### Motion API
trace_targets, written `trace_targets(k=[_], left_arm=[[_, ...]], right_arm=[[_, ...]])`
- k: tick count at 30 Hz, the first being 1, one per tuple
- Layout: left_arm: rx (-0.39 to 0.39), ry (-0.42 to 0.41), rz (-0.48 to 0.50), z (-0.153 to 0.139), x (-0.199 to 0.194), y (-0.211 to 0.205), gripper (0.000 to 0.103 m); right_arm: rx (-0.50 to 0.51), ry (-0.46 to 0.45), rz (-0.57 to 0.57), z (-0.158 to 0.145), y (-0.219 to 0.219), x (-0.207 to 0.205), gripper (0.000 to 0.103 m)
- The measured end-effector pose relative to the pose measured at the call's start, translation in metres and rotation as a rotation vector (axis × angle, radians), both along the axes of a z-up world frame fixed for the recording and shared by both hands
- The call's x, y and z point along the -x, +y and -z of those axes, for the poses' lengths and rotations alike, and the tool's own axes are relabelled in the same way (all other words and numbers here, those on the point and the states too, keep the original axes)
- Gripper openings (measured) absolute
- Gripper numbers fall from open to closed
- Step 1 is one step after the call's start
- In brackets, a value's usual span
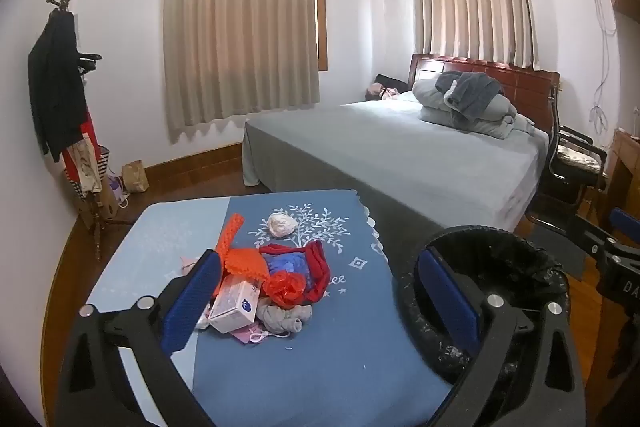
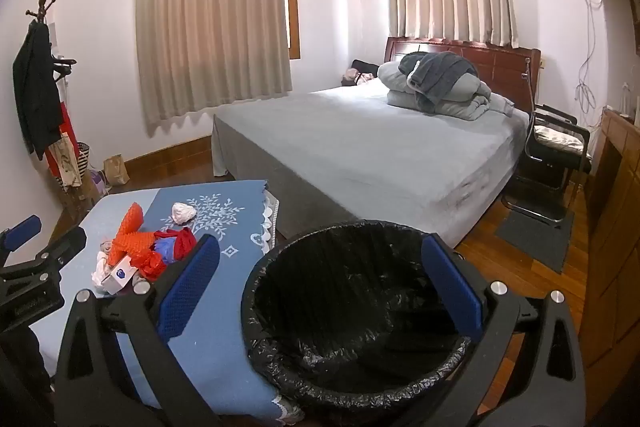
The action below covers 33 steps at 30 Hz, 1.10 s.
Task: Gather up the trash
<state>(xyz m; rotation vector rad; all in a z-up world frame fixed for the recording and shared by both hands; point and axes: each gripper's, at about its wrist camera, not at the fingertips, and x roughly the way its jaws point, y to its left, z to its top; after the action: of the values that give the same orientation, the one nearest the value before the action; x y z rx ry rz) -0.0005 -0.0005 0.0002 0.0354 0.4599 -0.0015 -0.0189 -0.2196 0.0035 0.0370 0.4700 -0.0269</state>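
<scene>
Only "ee" reads on the blue tablecloth (image 1: 320, 307); the small box's (image 1: 234, 309) print is too blurred to read

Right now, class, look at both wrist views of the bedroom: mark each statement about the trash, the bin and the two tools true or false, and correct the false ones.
1. The bin is lined with a black bag. True.
2. The left tool is shut on the white box. False: it is open and holds nothing.
3. A crumpled white paper ball lies apart from the pile on the blue tablecloth. True.
4. The bin already holds the red plastic bag. False: that bag is in the pile on the table.
5. The right tool is open. True.
</scene>
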Motion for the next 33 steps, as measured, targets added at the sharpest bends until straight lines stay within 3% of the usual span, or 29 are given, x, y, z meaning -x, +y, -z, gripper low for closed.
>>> trace_targets(k=[33], left_arm=[[-0.001, 0.0, -0.003, -0.004, 0.002, 0.008, 0.097]], right_arm=[[0.006, 0.006, 0.001, 0.002, 0.001, -0.001, 0.098]])
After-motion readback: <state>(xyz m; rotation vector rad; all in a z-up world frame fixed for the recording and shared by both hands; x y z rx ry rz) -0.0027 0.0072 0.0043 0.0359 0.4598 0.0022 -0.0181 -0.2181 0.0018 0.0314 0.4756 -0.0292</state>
